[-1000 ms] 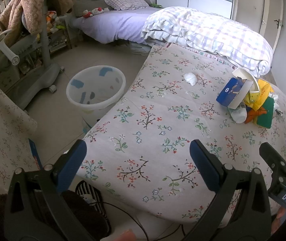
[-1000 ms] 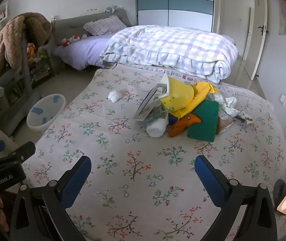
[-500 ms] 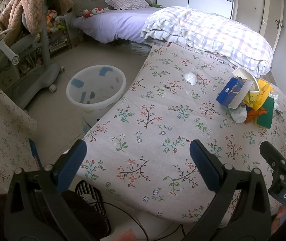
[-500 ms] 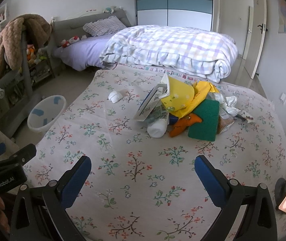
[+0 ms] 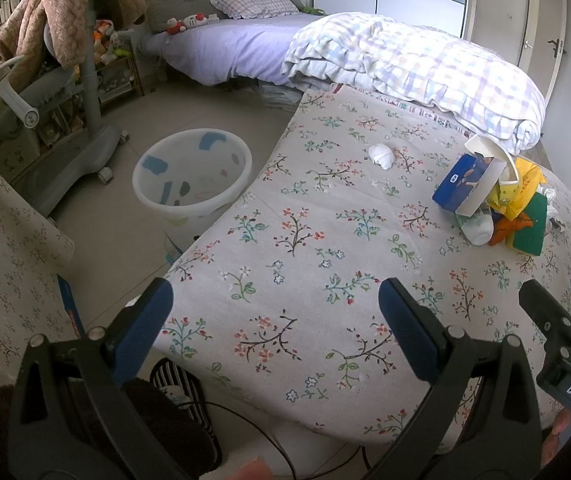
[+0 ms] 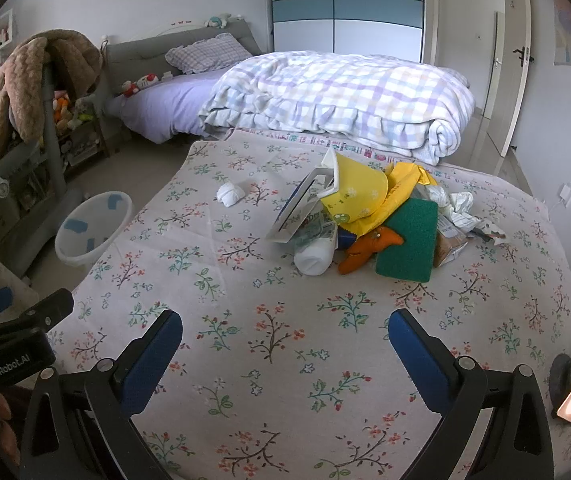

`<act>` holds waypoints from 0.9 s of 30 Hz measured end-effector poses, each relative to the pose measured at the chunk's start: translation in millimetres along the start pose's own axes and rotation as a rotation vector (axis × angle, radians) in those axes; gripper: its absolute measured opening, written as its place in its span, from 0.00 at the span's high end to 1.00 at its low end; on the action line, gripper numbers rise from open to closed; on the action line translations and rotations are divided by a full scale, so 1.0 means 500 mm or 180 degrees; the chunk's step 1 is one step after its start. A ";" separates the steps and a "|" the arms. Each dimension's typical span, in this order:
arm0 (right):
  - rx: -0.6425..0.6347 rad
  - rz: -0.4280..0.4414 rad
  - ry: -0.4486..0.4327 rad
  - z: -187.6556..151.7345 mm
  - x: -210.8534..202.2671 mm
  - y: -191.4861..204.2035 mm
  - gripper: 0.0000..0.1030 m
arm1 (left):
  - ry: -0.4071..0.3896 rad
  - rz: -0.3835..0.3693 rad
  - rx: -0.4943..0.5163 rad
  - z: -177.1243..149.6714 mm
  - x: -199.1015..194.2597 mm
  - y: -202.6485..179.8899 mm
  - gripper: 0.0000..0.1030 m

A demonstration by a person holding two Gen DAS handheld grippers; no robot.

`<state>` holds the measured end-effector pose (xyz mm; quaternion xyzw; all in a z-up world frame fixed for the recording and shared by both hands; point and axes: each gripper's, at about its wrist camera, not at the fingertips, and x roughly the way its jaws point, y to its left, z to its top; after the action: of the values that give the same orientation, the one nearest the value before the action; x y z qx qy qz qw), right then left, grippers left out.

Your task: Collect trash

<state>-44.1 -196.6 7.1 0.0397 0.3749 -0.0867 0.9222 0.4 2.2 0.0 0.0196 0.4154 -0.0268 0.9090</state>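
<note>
A pile of trash [image 6: 369, 216] lies on the floral tablecloth [image 6: 269, 320]: a yellow bag, a green sponge, an orange scrap, a white bottle [image 6: 314, 254], a blue box [image 5: 465, 183] and crumpled paper. A white paper wad [image 6: 229, 193] lies apart to the left; it also shows in the left wrist view [image 5: 381, 155]. A translucent white bin [image 5: 191, 178] stands on the floor left of the table. My left gripper [image 5: 275, 330] is open and empty over the table's near left corner. My right gripper [image 6: 285, 354] is open and empty near the front edge.
A bed with a plaid quilt [image 6: 337, 100] borders the table's far side. A grey stand draped with a brown blanket [image 5: 73, 40] stands by the bin. A floral-covered surface [image 5: 1, 248] is at the left. A cable [image 5: 245, 420] runs below the table edge.
</note>
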 end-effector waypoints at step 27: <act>0.0020 0.0014 0.0011 -0.001 0.003 0.000 0.00 | 0.0003 -0.0003 0.0004 0.000 0.000 0.001 0.01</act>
<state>-43.5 -196.8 5.8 0.0435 0.3761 -0.0858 0.9216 0.6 2.7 0.1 0.0200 0.4159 -0.0274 0.9088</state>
